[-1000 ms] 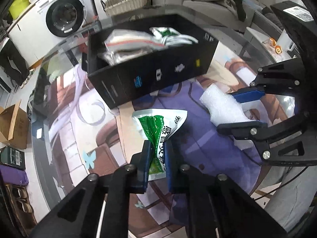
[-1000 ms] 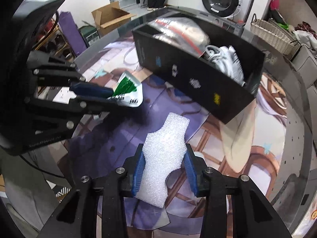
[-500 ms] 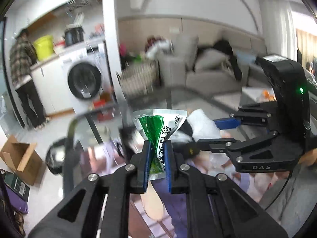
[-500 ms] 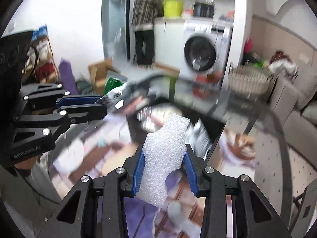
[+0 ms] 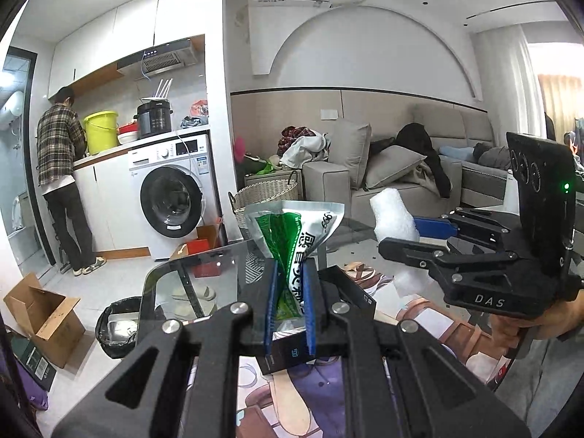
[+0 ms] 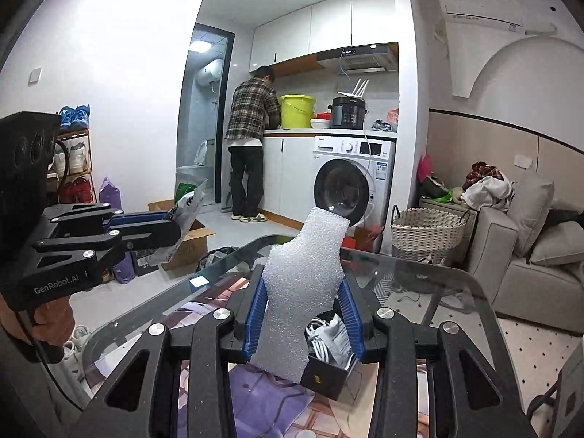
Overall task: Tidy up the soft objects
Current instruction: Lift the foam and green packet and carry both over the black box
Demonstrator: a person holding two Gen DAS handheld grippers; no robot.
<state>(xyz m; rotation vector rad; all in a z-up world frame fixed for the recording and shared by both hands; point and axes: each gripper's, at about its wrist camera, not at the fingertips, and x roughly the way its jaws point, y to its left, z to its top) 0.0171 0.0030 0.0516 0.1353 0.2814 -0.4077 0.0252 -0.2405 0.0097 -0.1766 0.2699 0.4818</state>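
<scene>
Both grippers now sit raised and tipped up from the downward look of a second ago. The left gripper (image 5: pixel 290 303) carries its green-and-white pouch (image 5: pixel 292 241) clear of the table mat, so kitchen and sofa fill the view behind it. The right gripper (image 6: pixel 303 314) carries the white foam piece (image 6: pixel 304 284) up likewise. The black box (image 6: pixel 328 372), earlier well ahead of both, now shows only as a corner low behind the fingers.
</scene>
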